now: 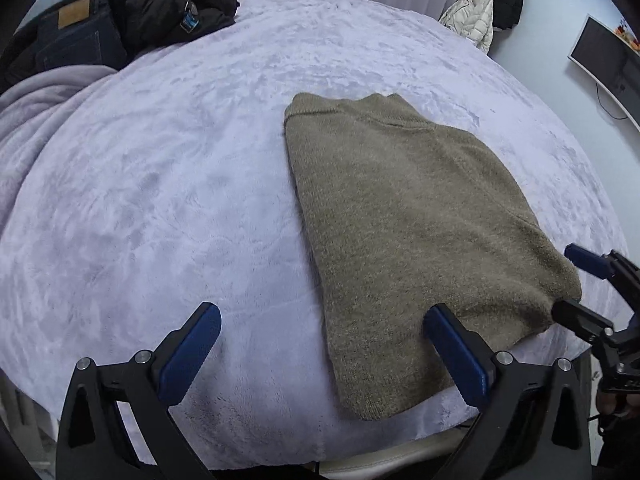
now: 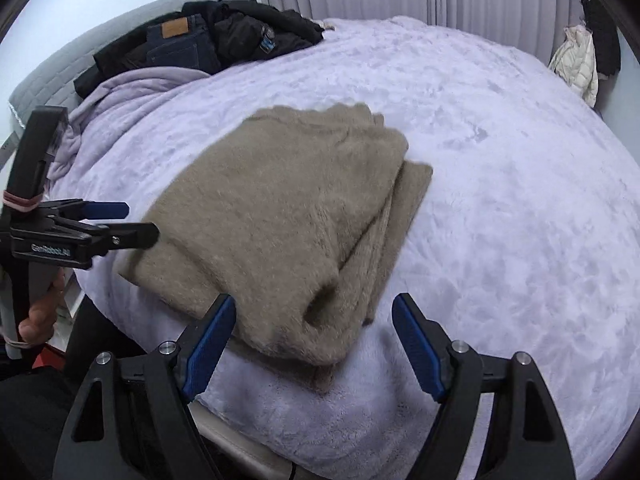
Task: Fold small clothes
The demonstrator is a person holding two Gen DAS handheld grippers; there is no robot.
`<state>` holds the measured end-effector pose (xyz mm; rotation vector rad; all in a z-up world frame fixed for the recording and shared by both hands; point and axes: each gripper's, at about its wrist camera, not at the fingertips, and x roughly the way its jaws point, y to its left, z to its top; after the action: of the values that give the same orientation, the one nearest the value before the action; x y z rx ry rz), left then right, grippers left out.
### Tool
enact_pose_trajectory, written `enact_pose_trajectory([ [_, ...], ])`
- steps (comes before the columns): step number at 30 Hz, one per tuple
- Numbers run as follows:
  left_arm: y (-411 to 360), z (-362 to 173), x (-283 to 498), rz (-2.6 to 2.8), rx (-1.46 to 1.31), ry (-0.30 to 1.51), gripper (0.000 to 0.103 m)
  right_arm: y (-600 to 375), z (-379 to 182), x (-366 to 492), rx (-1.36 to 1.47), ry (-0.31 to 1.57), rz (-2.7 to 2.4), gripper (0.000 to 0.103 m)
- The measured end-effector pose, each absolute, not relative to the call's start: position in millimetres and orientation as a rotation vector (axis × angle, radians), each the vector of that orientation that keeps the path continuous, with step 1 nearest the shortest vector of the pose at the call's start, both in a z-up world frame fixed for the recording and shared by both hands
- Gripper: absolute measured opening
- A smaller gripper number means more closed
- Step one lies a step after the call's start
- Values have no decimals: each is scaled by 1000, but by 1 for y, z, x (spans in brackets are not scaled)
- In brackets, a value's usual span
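The tan sweater (image 1: 404, 232) lies partly folded on the bed (image 1: 180, 168), near its front edge, with the sides already turned in so it forms a long narrow shape. Its long axis runs from the near edge of the bed away toward the curtains, collar end far and hem end near. The left tool (image 1: 322, 354) hovers over the near left part of the hem with its jaws spread wide and nothing between them. The right tool (image 2: 314, 344) is likewise wide open, empty, poised at the near right corner where the layers bulge.

The likely next step is lifting the hem end over toward the collar. The knit is thick and stacked in several layers, so a tool may catch only the top layer and peel the earlier fold open. The hem also sits close to the bed edge, so a tug toward the person could drag it off
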<state>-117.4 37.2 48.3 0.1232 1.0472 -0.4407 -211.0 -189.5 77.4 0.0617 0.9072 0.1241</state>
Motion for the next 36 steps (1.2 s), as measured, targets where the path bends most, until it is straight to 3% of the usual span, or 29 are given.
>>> enact_pose_trajectory([
  [5, 26, 38, -117, -398, 197, 1064, 103, -163, 97, -208, -29, 842, 235, 83],
  [12, 27, 29, -121, -403, 212, 1077, 103, -150, 50, -195, -99, 950, 233, 83],
  [21, 21, 35, -120, -389, 244, 1057, 103, -156, 92, -187, -93, 845, 347, 84],
  [28, 25, 32, -122, -380, 219, 1075, 103, -160, 52, -123, -61, 1017, 358, 84],
  [36, 17, 61, -79, -293, 206, 1001, 103, -162, 69, -118, -86, 979, 325, 85],
])
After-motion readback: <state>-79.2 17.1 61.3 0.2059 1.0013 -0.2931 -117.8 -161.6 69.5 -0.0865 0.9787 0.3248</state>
